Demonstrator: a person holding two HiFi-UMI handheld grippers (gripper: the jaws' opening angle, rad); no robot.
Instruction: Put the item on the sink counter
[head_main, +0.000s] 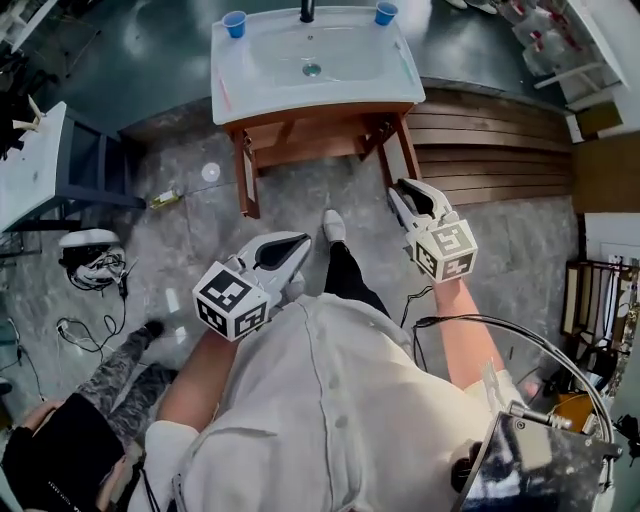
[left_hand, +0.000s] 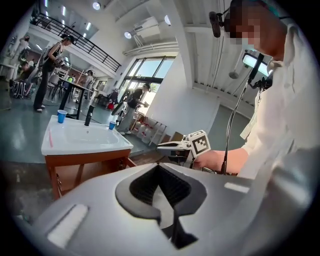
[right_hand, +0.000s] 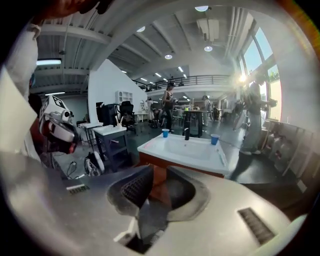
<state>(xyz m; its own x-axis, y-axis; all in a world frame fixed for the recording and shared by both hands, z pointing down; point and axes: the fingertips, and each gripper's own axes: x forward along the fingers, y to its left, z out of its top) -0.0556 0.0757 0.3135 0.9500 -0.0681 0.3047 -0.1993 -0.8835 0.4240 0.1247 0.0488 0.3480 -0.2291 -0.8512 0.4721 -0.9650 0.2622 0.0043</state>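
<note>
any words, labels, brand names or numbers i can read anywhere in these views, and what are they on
No text reads clearly in any view.
Left gripper and right gripper: square marker patterns only, no letters or numbers.
Dark fabric at the head view's lower left: a faint line of white print, too small to read.
Blue cups: no print visible.

Right now I'm counting one left gripper (head_main: 291, 246), one right gripper (head_main: 401, 190), and ahead of them one sink (head_main: 300, 92) carrying one faucet (head_main: 307, 10) and two blue cups (head_main: 234, 23) (head_main: 386, 13), plus one bottle (head_main: 165, 199) lying left of the left gripper.
</note>
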